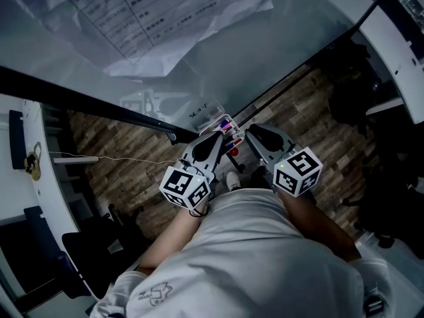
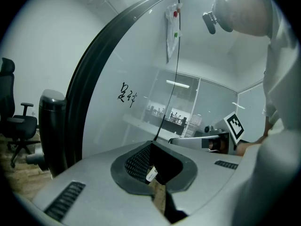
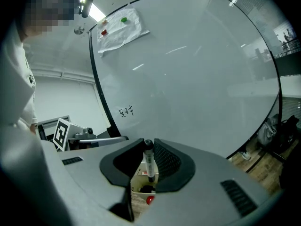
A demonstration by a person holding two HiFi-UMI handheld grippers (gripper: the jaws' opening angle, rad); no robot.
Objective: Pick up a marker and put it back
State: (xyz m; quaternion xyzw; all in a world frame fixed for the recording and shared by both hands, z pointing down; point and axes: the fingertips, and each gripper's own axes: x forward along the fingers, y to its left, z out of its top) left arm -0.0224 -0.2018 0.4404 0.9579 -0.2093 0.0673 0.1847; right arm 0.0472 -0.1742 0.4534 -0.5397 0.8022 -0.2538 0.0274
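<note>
One marker (image 3: 149, 161), black-capped with a pale body, standing upright and clamped between the two jaws of the right hand-held gripper (image 3: 149, 147); the jaws are drawn in on its barrel, with the cap level with their tips. Its lower end reaches down to the mouth of the holder (image 3: 139, 182).

One holder, a small pale box fixed at the lower edge of the whiteboard (image 3: 197, 69), directly below the right hand-held gripper. Contents: several more pens, among them one red-capped marker (image 3: 149, 200). From the head view the holder (image 1: 222, 124) sits just beyond both sets of jaw tips.

One left hand-held gripper (image 2: 153, 147), jaws closed so that the tips meet; a small white label shows through the gap behind them, and what it belongs to cannot be told. It is held just left of the right hand-held gripper (image 1: 248, 132), and the left one (image 1: 218, 136) points at the same holder.

Two marker cubes, one per gripper, left (image 1: 185, 187) and right (image 1: 298, 171), near the person's body.

One whiteboard (image 1: 278, 38), dark-framed, carrying a short piece of handwriting (image 3: 126, 111) above the holder.

One paper sheet (image 3: 120, 29), high on the board at the far left, pinned by a red magnet (image 3: 104, 32) and a green magnet (image 3: 123, 19).

One wood-patterned floor (image 1: 119, 171) below.

One office chair (image 2: 16, 121), far left.
</note>
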